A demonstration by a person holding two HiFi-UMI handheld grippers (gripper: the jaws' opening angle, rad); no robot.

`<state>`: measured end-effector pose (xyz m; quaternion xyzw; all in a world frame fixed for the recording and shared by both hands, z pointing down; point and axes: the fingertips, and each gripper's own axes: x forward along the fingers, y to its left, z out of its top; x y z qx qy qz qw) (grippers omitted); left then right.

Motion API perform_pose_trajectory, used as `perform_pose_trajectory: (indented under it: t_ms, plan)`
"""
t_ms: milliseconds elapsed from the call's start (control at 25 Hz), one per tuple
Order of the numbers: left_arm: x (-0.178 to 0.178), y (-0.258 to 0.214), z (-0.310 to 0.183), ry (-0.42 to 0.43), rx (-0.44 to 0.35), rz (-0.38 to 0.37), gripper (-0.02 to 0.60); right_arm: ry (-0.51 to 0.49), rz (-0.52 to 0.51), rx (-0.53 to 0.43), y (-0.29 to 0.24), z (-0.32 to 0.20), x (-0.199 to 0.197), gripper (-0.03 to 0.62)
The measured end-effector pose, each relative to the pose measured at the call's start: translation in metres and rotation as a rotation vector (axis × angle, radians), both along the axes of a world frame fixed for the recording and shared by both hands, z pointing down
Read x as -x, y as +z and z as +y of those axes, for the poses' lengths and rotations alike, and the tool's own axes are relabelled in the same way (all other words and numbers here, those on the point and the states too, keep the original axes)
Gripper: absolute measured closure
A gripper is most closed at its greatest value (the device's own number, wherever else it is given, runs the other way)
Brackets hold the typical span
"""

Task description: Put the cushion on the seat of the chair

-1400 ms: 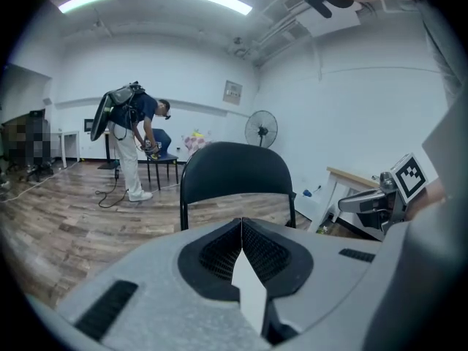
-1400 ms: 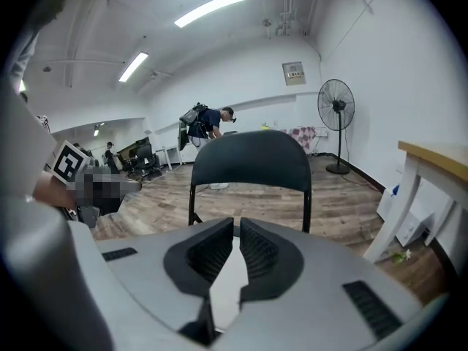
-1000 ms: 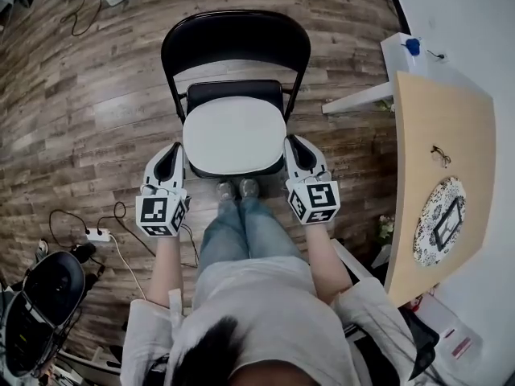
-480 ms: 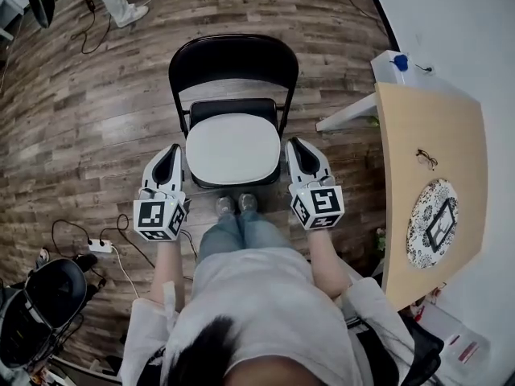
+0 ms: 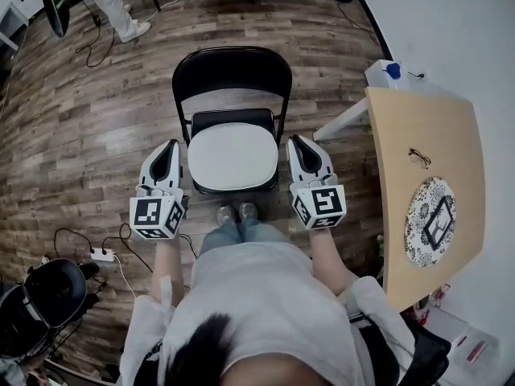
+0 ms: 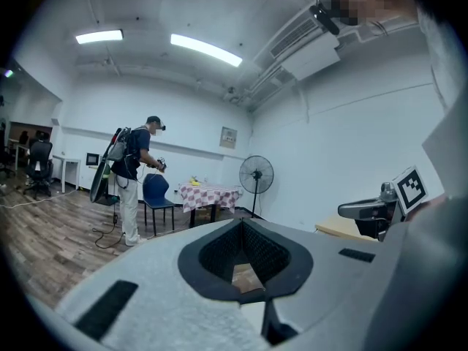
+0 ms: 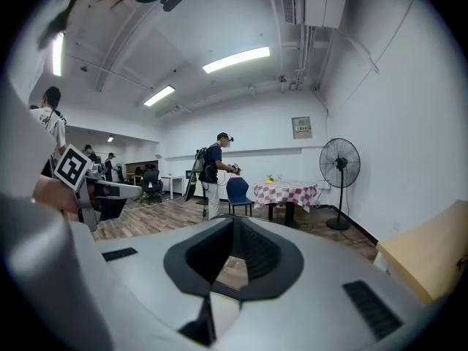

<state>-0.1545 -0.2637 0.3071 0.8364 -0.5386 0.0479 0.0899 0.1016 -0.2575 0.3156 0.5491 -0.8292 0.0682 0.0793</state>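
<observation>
A white cushion [image 5: 232, 157] lies flat on the seat of a black folding chair [image 5: 232, 69] in the head view. My left gripper [image 5: 170, 148] hovers by the cushion's left edge, clear of it. My right gripper [image 5: 296, 141] hovers by its right edge, also apart from it. Both are shut with nothing between their jaws. Each gripper view looks level across the room over its own closed jaws, the left gripper [image 6: 243, 229] and the right gripper [image 7: 232, 224]; neither view shows the chair or the cushion.
A wooden table [image 5: 418, 119] stands at the right with glasses [image 5: 419, 158] and a patterned round plate [image 5: 434, 222]. A power strip [image 5: 100, 255] and cables lie on the floor at the left. Across the room stand a person [image 6: 135, 178], a checked table [image 7: 285, 193] and a fan [image 7: 339, 164].
Both grippers have risen, still shut, on either side of the chair. The chair looks smaller and farther below. The cushion has stayed on the seat.
</observation>
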Motion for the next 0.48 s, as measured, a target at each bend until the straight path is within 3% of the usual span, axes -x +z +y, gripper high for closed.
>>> perform_pose_trajectory:
  t_ms: [480]
  plan:
    - [-0.002,-0.041,0.004,0.004,-0.091,0.017,0.569,0.014,-0.004,-0.125,-0.059,0.004,-0.002,0.563]
